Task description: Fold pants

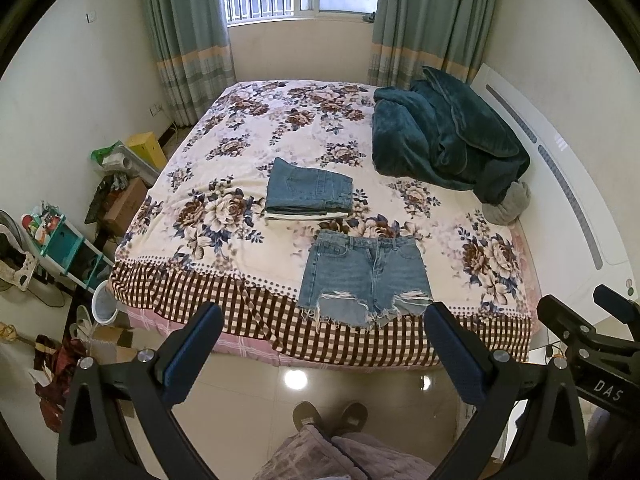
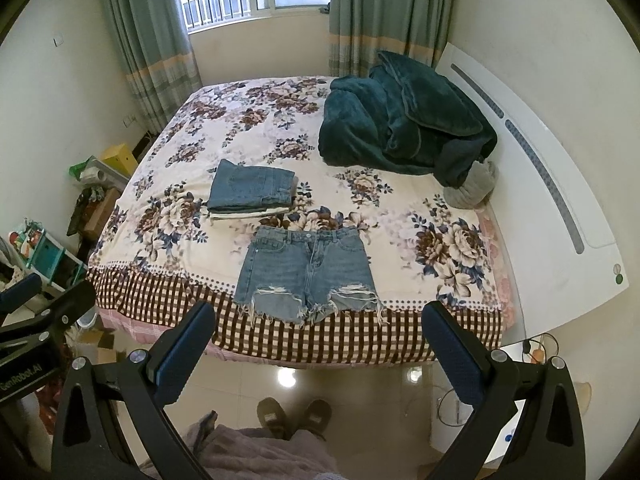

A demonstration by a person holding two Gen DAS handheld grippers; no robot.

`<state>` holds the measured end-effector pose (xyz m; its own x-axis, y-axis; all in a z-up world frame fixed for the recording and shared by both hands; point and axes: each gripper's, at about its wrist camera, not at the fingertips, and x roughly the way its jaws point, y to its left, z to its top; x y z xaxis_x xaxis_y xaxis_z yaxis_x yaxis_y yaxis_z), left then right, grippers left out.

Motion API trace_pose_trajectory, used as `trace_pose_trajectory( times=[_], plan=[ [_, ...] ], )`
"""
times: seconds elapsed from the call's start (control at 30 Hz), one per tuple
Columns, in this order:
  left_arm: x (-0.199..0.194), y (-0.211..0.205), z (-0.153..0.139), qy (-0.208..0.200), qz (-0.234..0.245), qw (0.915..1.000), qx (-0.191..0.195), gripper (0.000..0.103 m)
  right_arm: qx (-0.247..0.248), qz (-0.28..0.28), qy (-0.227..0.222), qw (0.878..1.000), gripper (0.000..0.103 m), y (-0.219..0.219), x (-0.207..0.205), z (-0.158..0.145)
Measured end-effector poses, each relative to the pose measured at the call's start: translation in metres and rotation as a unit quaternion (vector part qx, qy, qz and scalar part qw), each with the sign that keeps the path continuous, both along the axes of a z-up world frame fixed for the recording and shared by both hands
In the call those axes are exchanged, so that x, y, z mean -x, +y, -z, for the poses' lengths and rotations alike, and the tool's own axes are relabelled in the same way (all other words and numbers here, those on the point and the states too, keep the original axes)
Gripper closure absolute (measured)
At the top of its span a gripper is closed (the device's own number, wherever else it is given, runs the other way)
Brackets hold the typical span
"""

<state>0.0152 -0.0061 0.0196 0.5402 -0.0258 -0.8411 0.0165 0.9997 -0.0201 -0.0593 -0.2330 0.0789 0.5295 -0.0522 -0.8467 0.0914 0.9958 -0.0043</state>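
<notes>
Black left gripper point(image 1: 324, 316) and right gripper point(image 2: 318, 314): both spread wide, holding nothing, above floor short of bed point(image 2: 440, 232). Denim shorts point(image 2: 306, 268) flat near bed's front edge, frayed hems toward grippers. Folded denim stack point(image 2: 252, 192) just behind. Teal blanket point(image 2: 404, 120) heaped far right.

Both wrist views facing bed point(image 1: 256, 128)
</notes>
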Motion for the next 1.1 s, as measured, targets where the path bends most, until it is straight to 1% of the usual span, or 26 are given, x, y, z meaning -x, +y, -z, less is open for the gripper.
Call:
trace_pose_trajectory(
  times=[0.1,0.13,0.23,1.1],
  plan=[
    [-0.004,-0.005,-0.004,0.002,0.002,1.0,0.003,0.0,0.001,-0.001,0.0,1.0,0.0,0.0,0.0,-0.003],
    [-0.001,0.0,-0.002,0.002,0.002,1.0,0.004,0.0,0.001,-0.001,0.0,1.0,0.0,0.0,-0.001,-0.003],
    [-0.003,-0.002,-0.005,0.0,0.001,1.0,0.004,0.0,0.0,-0.001,0.001,1.0,0.0,0.0,-0.001,-0.003],
    [0.003,-0.001,-0.002,0.001,0.005,0.9999,0.01,0.0,0.001,0.001,0.001,1.0,0.0,0.003,0.002,-0.012]
  ],
)
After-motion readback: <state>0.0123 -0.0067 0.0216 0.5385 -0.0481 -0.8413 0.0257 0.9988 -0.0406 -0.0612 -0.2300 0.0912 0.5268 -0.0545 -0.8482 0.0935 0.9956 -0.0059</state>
